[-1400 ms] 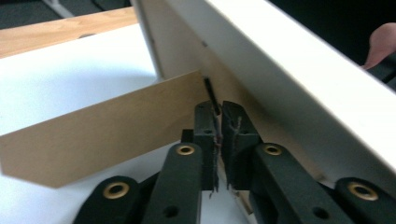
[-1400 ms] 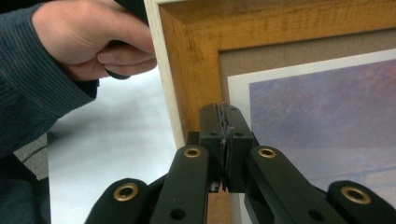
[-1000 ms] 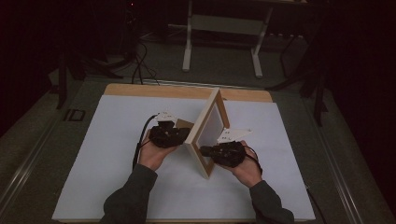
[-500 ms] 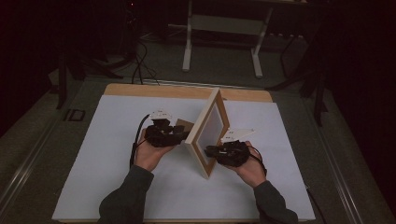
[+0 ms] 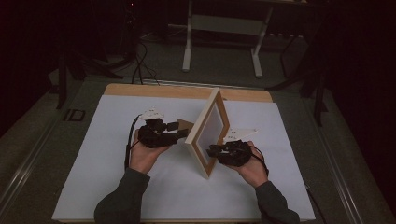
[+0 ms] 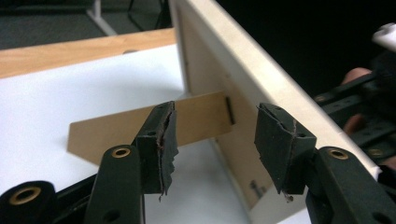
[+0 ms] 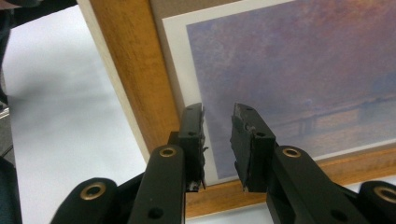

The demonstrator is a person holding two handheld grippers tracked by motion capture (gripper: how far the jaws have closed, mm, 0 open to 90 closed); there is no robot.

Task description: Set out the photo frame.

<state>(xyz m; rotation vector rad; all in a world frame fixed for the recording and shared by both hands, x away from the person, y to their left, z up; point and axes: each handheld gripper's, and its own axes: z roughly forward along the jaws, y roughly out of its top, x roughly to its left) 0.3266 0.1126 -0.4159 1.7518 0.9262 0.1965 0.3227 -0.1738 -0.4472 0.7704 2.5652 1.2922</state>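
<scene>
Overhead looks down; gripper views closely flank frame (image 5: 211, 133).

Dim room, grey floor (image 5: 224, 65), white-legged stand (image 5: 224, 28) beyond the white-topped wooden table (image 5: 93, 140), dark cables (image 5: 140, 60).

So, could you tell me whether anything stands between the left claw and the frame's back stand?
Nothing visible does: the left claw is open, its jaws just widened, with bare white table before the stand of the picture frame.

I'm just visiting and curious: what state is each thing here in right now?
Picture frame: upright on the table, leaning on its stand.
Stand: folded out behind the frame.
Left gripper: open, jaws just opening, nothing between.
Right gripper: open, just opening, holding nothing.
</scene>
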